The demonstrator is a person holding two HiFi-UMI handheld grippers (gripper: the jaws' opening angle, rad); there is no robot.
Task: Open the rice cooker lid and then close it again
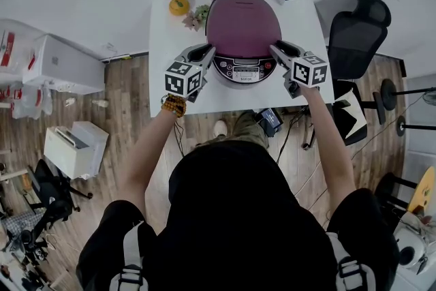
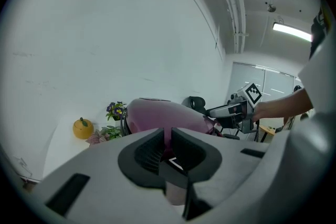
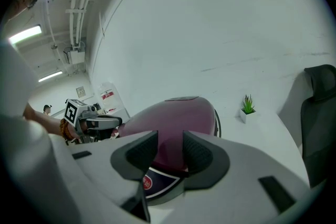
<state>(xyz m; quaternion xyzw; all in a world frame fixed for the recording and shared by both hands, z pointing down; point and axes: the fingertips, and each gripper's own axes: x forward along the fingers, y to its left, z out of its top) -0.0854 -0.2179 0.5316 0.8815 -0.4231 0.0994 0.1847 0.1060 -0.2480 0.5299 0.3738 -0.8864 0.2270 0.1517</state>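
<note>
Left tool and right tool flank the shut cooker on the tabletop.
Left jaws stand a slit apart, right jaws wider; both seem empty, tips just beside the lid's front.

- Rounded plum-coloured rice cooker lid: smooth, glossy shell that looks like plastic.
- Silvery control panel on the cooker's front: satin, metallic look.
- White rectangular table: smooth, matt top.
- Brown plank floor: wood grain, faint sheen.
- Left gripper and right gripper: matt grey plastic bodies with black ribbed pads.
- Small round yellow ornament: glossy.
</note>
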